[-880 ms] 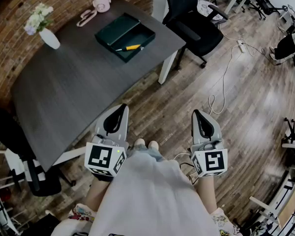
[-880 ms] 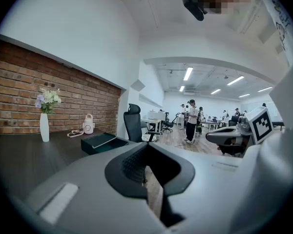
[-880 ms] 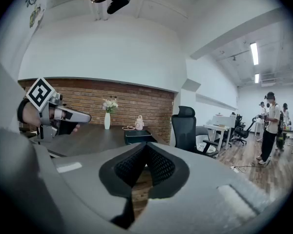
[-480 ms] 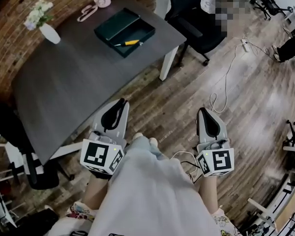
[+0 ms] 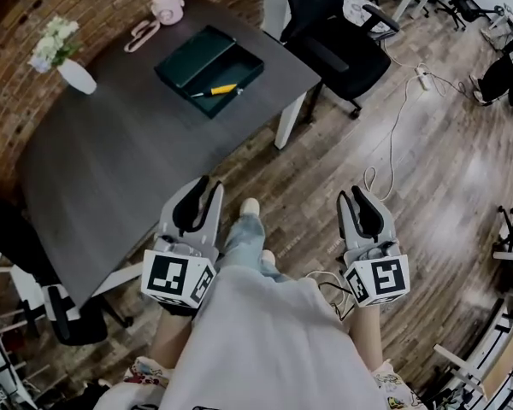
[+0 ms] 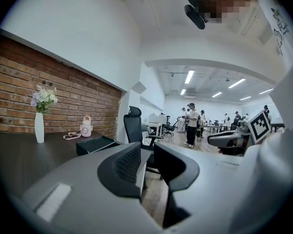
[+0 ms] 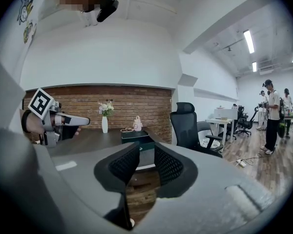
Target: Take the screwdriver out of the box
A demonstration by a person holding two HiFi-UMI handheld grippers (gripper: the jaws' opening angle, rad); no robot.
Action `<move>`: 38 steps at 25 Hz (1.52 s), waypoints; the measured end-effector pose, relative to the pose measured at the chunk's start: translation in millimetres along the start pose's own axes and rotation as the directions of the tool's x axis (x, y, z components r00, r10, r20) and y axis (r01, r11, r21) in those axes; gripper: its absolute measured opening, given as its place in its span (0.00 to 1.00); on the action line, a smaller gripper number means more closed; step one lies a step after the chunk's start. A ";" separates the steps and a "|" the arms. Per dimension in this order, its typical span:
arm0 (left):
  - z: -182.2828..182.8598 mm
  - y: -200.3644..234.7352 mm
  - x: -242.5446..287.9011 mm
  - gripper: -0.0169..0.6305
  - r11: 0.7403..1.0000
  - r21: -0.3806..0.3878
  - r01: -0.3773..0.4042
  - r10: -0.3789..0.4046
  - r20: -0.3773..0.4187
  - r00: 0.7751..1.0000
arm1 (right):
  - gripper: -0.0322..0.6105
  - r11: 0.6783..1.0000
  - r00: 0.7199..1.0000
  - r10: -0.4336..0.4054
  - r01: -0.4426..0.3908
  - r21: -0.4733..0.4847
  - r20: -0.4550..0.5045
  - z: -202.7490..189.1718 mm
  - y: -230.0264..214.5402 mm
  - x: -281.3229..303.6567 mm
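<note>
A dark green open box (image 5: 207, 65) sits near the far corner of the dark table (image 5: 111, 161), with its lid lying open beside it. Inside lies the screwdriver (image 5: 215, 90), which has a yellow handle. Both grippers are held over the wooden floor, well short of the table and the box. My left gripper (image 5: 207, 186) is open with nothing between its jaws, close to the table's near edge. My right gripper (image 5: 357, 196) is also open and empty. The box (image 6: 94, 144) shows low on the table in the left gripper view, and small and distant as the box (image 7: 135, 136) in the right gripper view.
A white vase of flowers (image 5: 73, 73) and a pink object (image 5: 166, 2) stand on the table's far side. A black office chair (image 5: 342, 41) is just right of the box corner. A white cable (image 5: 392, 131) runs over the floor. People stand far off (image 6: 191, 125).
The person has stepped forward, one foot now out in front. Both grippers have stayed apart and open. The table and box have shifted slightly left in the head view.
</note>
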State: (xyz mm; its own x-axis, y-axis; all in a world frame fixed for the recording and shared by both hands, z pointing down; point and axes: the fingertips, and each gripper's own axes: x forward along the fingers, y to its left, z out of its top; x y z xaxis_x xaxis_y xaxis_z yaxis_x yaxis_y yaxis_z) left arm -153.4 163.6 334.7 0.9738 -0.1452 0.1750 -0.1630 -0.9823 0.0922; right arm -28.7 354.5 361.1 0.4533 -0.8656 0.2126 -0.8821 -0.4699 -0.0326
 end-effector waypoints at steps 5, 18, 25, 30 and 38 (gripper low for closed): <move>9.0 31.8 44.2 0.18 1.000 -0.011 -0.001 0.001 0.012 1.000 | 0.21 1.000 1.000 0.013 -0.013 -0.005 -0.001 13.3 -10.3 51.5; 41.1 121.5 128.8 0.20 1.000 -0.014 -0.002 0.003 0.031 1.000 | 0.23 0.999 0.999 0.045 -0.045 -0.025 0.011 53.4 -17.7 181.3; 38.7 142.5 146.5 0.20 1.000 -0.029 0.003 -0.003 0.007 1.000 | 0.23 0.997 0.998 0.064 -0.065 -0.029 -0.027 55.5 -12.3 216.3; 32.2 153.8 149.6 0.20 0.998 -0.048 -0.035 0.034 -0.021 0.999 | 0.23 0.994 0.992 0.108 -0.110 -0.028 -0.058 54.0 -9.2 237.4; 34.6 184.1 158.2 0.20 0.976 -0.069 -0.204 0.204 -0.007 0.979 | 0.23 0.961 0.962 0.264 -0.268 -0.064 -0.066 66.4 -17.3 306.1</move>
State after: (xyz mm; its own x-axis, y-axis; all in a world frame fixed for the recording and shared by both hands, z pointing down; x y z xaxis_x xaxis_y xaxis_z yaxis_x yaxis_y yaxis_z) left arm -23.9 -44.3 345.4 0.9188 -0.3420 0.1968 -0.3692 -0.9213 0.1224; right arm 133.7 86.2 361.8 0.1948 -0.9457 0.2601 -0.9777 -0.2084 -0.0255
